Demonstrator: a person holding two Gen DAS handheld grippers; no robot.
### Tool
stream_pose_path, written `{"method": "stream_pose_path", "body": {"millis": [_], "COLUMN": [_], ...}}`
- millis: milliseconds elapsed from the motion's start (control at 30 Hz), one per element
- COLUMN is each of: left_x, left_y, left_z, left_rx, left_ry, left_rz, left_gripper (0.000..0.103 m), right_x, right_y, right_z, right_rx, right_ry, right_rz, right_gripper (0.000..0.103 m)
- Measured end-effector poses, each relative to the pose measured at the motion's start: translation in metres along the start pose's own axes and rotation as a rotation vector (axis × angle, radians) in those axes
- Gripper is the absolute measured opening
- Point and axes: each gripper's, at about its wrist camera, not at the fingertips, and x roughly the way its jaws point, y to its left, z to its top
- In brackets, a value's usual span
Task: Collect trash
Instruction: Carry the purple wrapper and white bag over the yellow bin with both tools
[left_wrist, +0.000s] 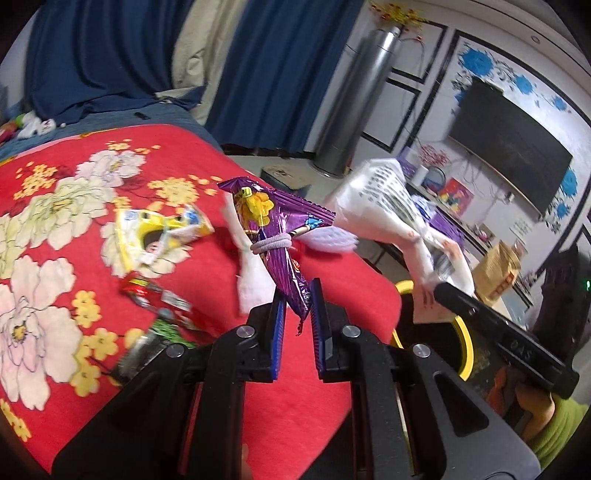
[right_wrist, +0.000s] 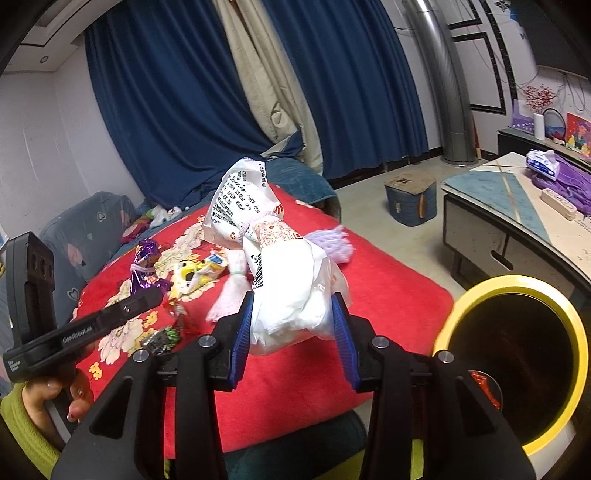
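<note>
My left gripper (left_wrist: 297, 301) is shut on the lower end of a purple snack bag (left_wrist: 275, 225) tied with a hair band, held above the red flowered blanket (left_wrist: 62, 206). My right gripper (right_wrist: 293, 314) is shut on a white plastic bag (right_wrist: 284, 284), also banded, held up over the blanket; the bag shows in the left wrist view (left_wrist: 388, 206). The purple bag shows small in the right wrist view (right_wrist: 146, 266). A yellow-rimmed bin (right_wrist: 517, 354) stands at the right beside the blanket's edge, with red trash inside.
On the blanket lie a yellow wrapper (left_wrist: 159, 232), a red wrapper (left_wrist: 147, 291), a green wrapper (left_wrist: 168, 328), white tissue (left_wrist: 251, 273) and a lilac foam net (right_wrist: 332, 240). A low cabinet (right_wrist: 498, 229) and a stool (right_wrist: 408, 199) stand right.
</note>
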Motion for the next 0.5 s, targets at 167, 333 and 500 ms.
{"method": "stream_pose_path", "body": {"millis": [167, 333, 500], "left_x": [0.01, 0.022, 0.035], "left_y": [-0.025, -0.045, -0.063], "left_z": [-0.008, -0.015, -0.021], "left_rx": [0.05, 0.102, 0.142], "left_ry": [0.028, 0.057, 0.083], "left_rz": [-0.032, -0.065, -0.098], "left_gripper": [0.008, 0.007, 0.007], "right_x": [-0.008, -0.02, -0.032], "right_y": [-0.015, -0.033, -0.05], "right_z": [0.0, -0.001, -0.002], "right_rx": [0.012, 0.02, 0.028], "right_ry": [-0.011, -0.026, -0.045], "right_rz": [-0.037, -0.084, -0.141], "right_gripper": [0.039, 0.039, 0.039]}}
